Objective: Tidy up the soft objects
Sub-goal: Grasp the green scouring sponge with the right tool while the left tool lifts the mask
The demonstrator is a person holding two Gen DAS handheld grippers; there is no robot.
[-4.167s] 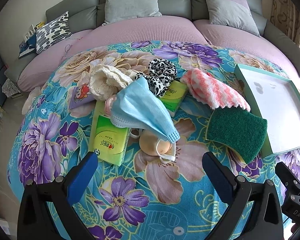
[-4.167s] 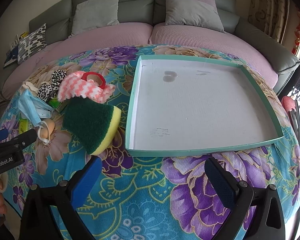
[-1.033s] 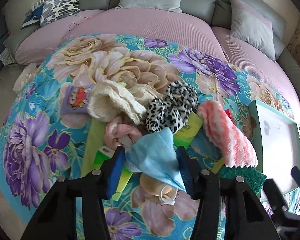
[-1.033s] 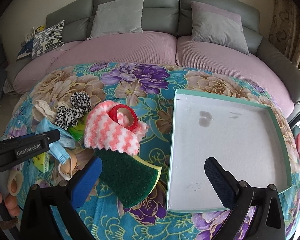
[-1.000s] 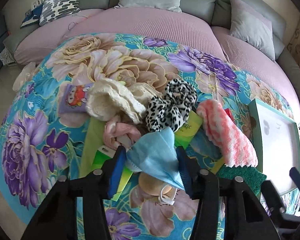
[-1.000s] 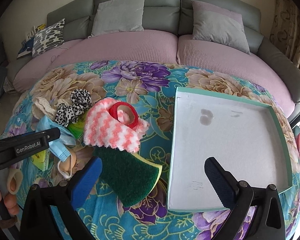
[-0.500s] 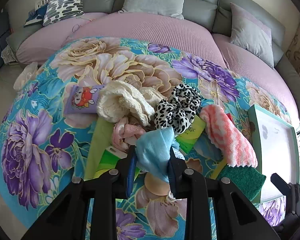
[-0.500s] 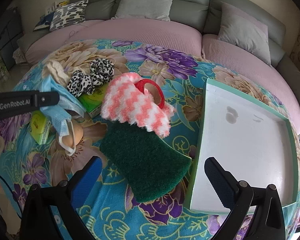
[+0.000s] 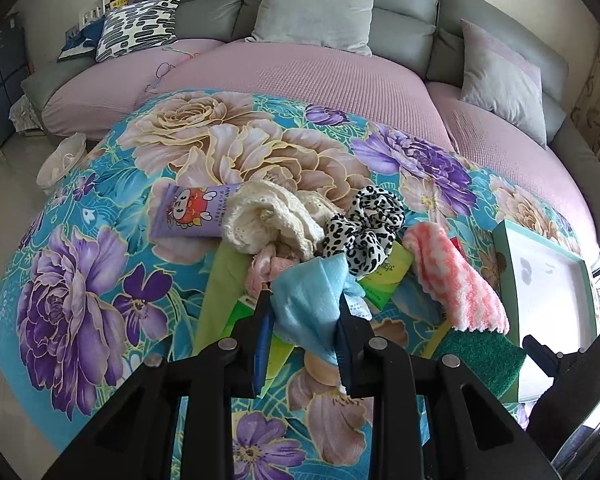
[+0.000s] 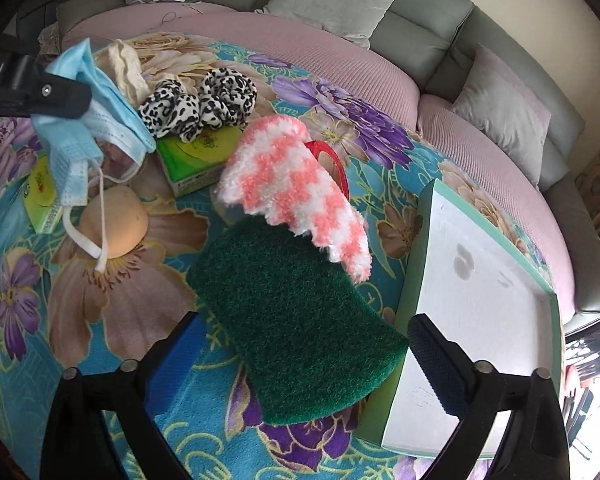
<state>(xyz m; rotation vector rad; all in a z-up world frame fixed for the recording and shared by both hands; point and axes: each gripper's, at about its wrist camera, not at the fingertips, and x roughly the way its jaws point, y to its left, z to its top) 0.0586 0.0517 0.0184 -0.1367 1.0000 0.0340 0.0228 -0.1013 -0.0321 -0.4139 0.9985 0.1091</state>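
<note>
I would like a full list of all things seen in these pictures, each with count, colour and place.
face mask: 1, light blue, pinched in the left tool, lifted over the pile
scrubbing sponge: 1, dark green top, between the open right tool's fingers, by the tray
fluffy cloth: 1, pink and white, lying over the sponge's far edge
scrunchies: 2, leopard print, on a tissue pack
tissue packs: 2, green, under the pile
lace cloth: 1, cream, behind the mask
puff: 1, peach, under the mask's loops
tube: 1, purple, left of the lace
tray: 1, white with green rim, right side
left tool: shut on the mask
right tool: open
</note>
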